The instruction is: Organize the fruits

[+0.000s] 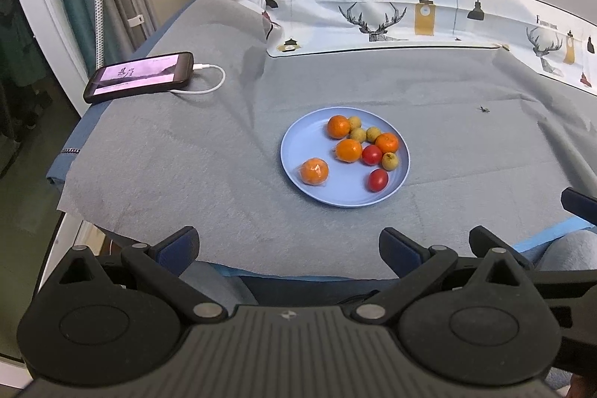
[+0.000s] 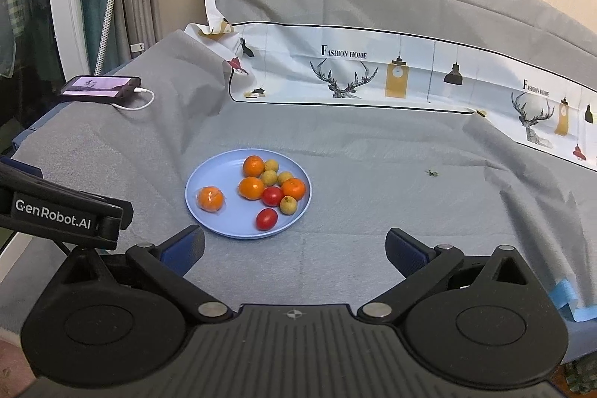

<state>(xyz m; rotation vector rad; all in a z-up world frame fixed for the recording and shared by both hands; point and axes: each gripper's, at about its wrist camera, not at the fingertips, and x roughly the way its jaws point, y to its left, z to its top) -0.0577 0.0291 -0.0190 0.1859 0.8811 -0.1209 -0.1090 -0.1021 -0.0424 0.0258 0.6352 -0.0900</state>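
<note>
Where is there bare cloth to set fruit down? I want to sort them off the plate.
Bare grey cloth lies right of the blue plate up to a small dark speck, between the plate and both open grippers, and left toward the phone. The plate's right half is crowded; only its left part has room, around the wrapped orange.

Left black plastic two-finger gripper: ribbed grey-black body, two round discs, silver pivot pins, triangular cut-outs in linkage arms, dark blue pads on fingertips. Right black plastic two-finger gripper: same build, small compass-like mark at centre of ribbed plate. White "GenRobot.AI" lettering on left unit's side, seen from right wrist view.
</note>
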